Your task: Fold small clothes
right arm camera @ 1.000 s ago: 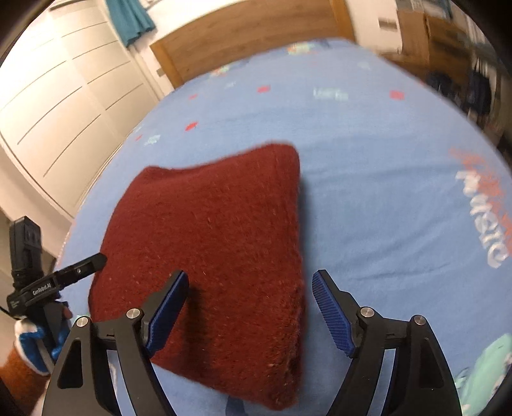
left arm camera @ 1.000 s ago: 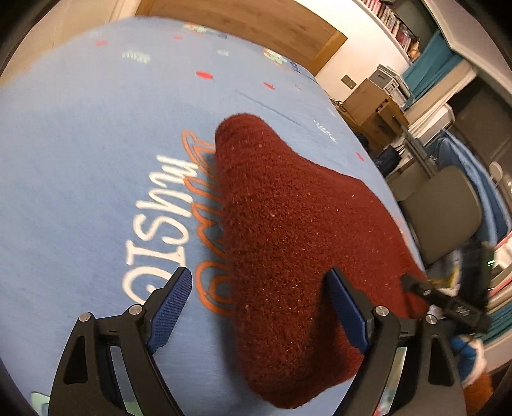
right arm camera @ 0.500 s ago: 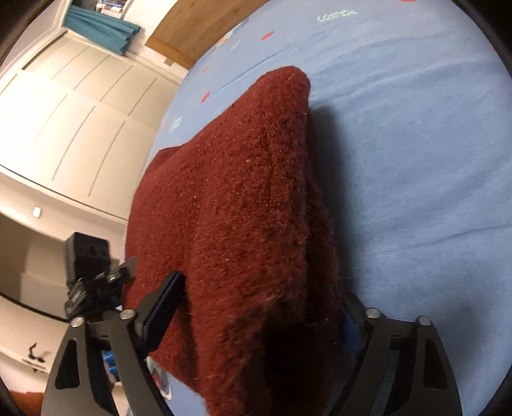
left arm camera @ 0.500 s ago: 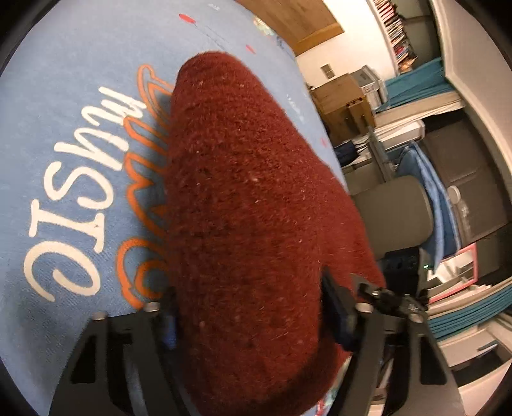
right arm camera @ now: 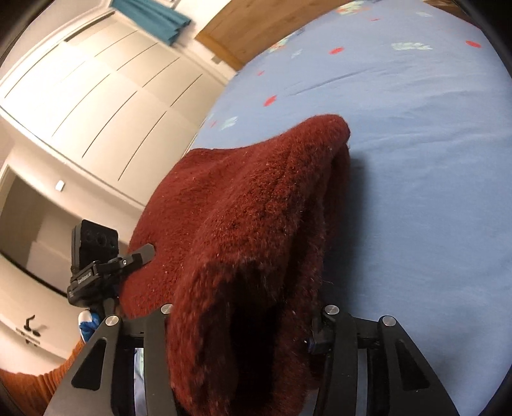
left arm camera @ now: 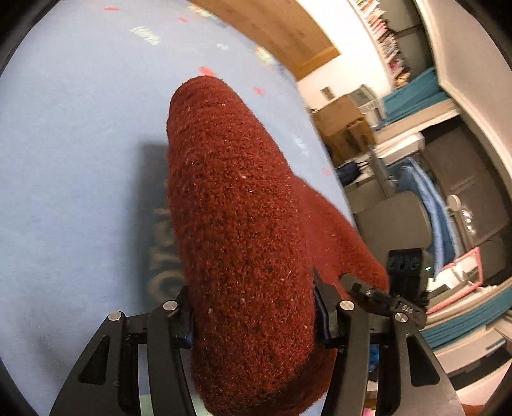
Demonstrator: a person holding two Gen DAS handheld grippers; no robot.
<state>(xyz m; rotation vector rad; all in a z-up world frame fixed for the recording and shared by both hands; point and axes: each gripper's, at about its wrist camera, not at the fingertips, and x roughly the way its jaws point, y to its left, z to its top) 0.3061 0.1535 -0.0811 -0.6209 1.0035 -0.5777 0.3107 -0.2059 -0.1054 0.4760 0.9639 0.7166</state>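
Observation:
A dark red knitted garment (left arm camera: 236, 204) is lifted above the blue bedspread (left arm camera: 73, 134). My left gripper (left arm camera: 254, 323) is shut on its near corner, and the cloth bulges up between the jaws and hides the pads. In the right wrist view my right gripper (right arm camera: 240, 332) is shut on the other near corner of the garment (right arm camera: 243, 208), which hangs doubled over in a fold. The far edge still rests on the bedspread (right arm camera: 416, 166). Each view shows the other gripper at the cloth's side: the right gripper (left arm camera: 384, 294) and the left gripper (right arm camera: 105, 265).
A wooden headboard (left arm camera: 281, 28) is at the far end of the bed. To the right of the bed stand a grey chair (left arm camera: 393, 224), cardboard boxes (left arm camera: 342, 118) and shelves. White wardrobe doors (right arm camera: 89, 96) are on the other side.
Both grippers closed on the near corners of the garment and lifted them off the bed. The cloth now rises and folds away from me, covering the printed lettering.

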